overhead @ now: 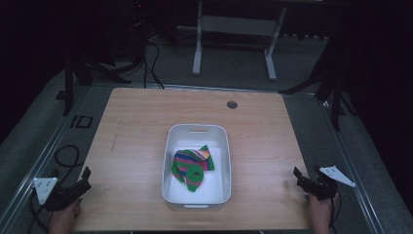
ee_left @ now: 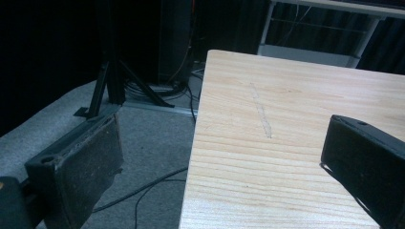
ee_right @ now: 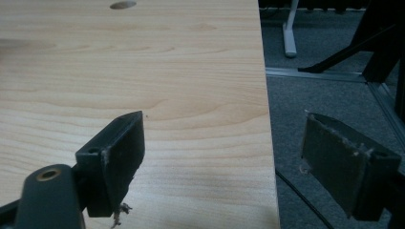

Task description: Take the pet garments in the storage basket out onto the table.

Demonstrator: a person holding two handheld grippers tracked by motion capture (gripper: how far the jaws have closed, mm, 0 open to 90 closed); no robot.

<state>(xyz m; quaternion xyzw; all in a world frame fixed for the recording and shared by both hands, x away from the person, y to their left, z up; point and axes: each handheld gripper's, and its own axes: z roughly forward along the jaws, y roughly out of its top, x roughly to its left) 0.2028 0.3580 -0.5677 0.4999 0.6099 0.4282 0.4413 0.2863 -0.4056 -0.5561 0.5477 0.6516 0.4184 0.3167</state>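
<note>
- Striped cloth [overhead: 193, 165] is seen lying crumpled inside the white tub [overhead: 171, 146], at the middle of the high view; bands of green, pink, blue and yellow are shown on it, and a round hole is seen in its green lower part.
- No brand, label or readable writing can be made out on the cloth or the tub.
- The tub is set on the wooden tabletop [overhead: 131, 126], a little below the frame's centre, with a slot handle at its far wall.
- The left claw [overhead: 84, 181] is held at the lower left of the high view, by the tabletop's edge, well apart from the tub; its jaws are spread wide with nothing between them.
- The right claw [overhead: 298, 176] is held at the lower right, also well apart from the tub, its jaws likewise spread and empty.
- A small round grommet [overhead: 232, 104] is seen in the tabletop near its far edge.
</note>
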